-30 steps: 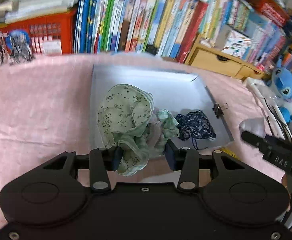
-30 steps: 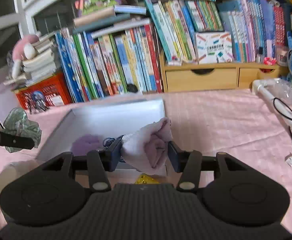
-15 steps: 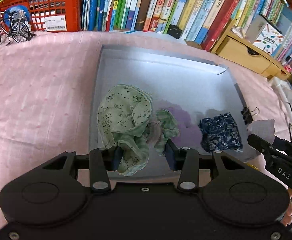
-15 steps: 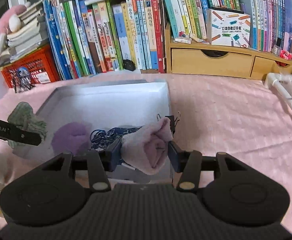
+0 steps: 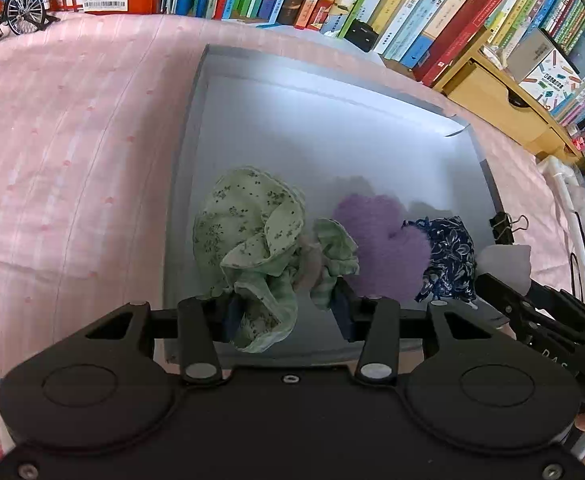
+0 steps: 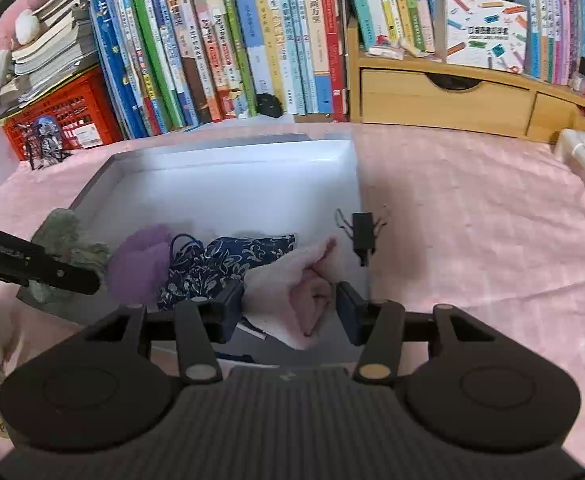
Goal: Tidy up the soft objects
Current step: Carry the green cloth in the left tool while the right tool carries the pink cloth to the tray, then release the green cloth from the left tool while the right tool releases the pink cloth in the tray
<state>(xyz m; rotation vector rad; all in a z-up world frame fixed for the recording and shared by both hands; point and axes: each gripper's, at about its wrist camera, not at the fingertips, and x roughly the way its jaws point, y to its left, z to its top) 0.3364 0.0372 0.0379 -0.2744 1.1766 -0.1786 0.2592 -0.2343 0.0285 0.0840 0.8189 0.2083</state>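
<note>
Left wrist view: left hand-held gripper (image 5: 286, 314), jaws just opening slightly, still pinches the green floral cloth (image 5: 252, 240) over the grey box (image 5: 196, 128). Right hand-held gripper (image 6: 288, 310) grips a pink cloth (image 6: 292, 292) at the box's near edge; released there, it could spill onto the tabletop (image 6: 472, 220).

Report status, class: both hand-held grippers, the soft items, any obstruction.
Left hand-held gripper clamps green floral cloth. Right clamps pink cloth. Both over grey box. Nothing blocking.
</note>
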